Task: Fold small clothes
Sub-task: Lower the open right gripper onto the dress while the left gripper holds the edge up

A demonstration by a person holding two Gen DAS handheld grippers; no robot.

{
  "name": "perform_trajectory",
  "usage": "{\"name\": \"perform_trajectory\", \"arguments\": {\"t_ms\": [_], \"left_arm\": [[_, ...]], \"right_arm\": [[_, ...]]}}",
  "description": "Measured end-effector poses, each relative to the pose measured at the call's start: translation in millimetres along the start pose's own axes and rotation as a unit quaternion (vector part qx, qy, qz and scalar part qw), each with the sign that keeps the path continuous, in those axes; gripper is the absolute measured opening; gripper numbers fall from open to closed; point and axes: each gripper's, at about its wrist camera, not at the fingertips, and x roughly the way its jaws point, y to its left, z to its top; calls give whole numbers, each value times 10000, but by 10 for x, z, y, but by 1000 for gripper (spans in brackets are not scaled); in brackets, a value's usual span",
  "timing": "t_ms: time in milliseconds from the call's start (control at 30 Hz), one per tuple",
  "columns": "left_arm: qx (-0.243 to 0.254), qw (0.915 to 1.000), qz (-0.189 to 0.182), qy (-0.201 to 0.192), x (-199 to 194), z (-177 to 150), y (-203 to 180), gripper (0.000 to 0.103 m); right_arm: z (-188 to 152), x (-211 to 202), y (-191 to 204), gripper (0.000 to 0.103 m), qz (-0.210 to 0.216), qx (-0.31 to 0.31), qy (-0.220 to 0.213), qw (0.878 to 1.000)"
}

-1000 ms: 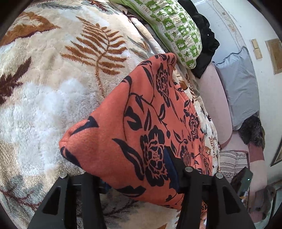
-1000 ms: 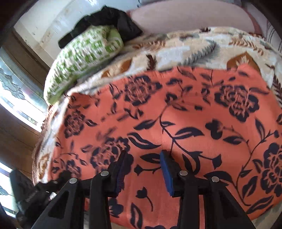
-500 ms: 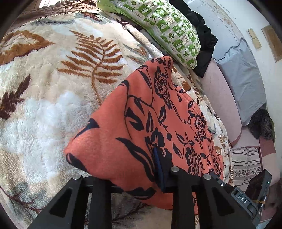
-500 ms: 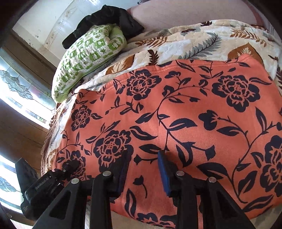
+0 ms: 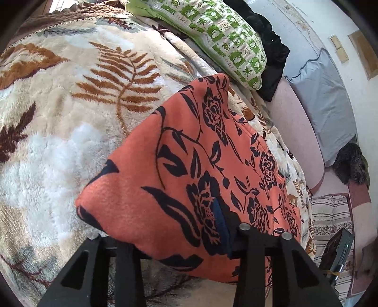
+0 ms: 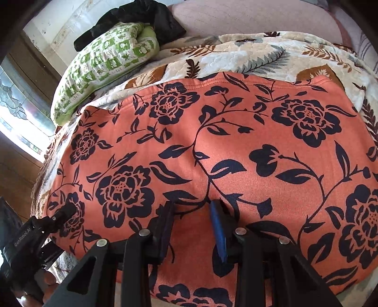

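- Left wrist view: we see the orange cloth (image 5: 189,179), printed with dark flowers, lying on the cream blanket (image 5: 59,132) with its brown fern leaves.
- The near corner of the cloth is raised off the blanket and drapes over our left gripper (image 5: 186,238). Its right finger (image 5: 222,226), with a blue pad, sits on top of the fabric; the left finger is hidden under the cloth, so we cannot tell whether the fingers are pinching it.
- Beyond the cloth lie a green patterned pillow (image 5: 226,40), a black garment (image 5: 271,59) beside it and a grey pillow (image 5: 326,111) against the wall.
- At the lower right edge a dark device (image 5: 340,250) shows; we cannot make out more of it.
- Right wrist view: the same orange cloth (image 6: 236,146) fills most of the frame, spread flat over the blanket (image 6: 259,54).
- Our right gripper (image 6: 192,219) rests on the near part of the cloth with its fingers spread apart. The blue pad (image 6: 218,231) on the right finger faces the gap, and a small ridge of fabric rises between the two tips, which do not squeeze it.
- The left gripper (image 6: 63,212) shows at the cloth's left edge, touching it.
- The green pillow (image 6: 106,66) and black garment (image 6: 132,21) lie at the far left.
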Motion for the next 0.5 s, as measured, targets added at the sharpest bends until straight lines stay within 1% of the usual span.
{"name": "perform_trajectory", "arguments": {"t_ms": [67, 133, 167, 233, 300, 367, 400, 433, 500], "left_arm": [[12, 10000, -58, -35, -22, 14, 2, 25], [121, 9998, -73, -120, -59, 23, -37, 22], [212, 9996, -61, -166, -77, 23, -69, 21], [366, 9990, -12, -254, -103, 16, -130, 20], [451, 9985, 40, -298, -106, 13, -168, 20], [457, 9985, 136, -255, -72, 26, -175, 21], [396, 9989, 181, -197, -42, 34, -160, 24], [300, 9992, 212, -127, -2, 37, -138, 33], [84, 9998, 153, 41, 76, 42, -79, 45]], "right_arm": [[32, -1, -23, 35, 30, 79, 95, 9999], [92, -25, 70, 36, -99, 18, 234, 9997], [129, -46, 134, 35, -3, -5, 268, 9996], [237, -104, 280, 35, 332, -62, 230, 9992], [345, -132, 460, 35, 352, -231, 126, 9990], [439, -68, 590, 35, 408, -315, 142, 9986], [471, 1, 620, 35, 407, -314, 202, 9985], [484, 115, 632, 35, 370, -291, 345, 9983], [435, 430, 567, 35, 216, -184, 832, 9961]]}}
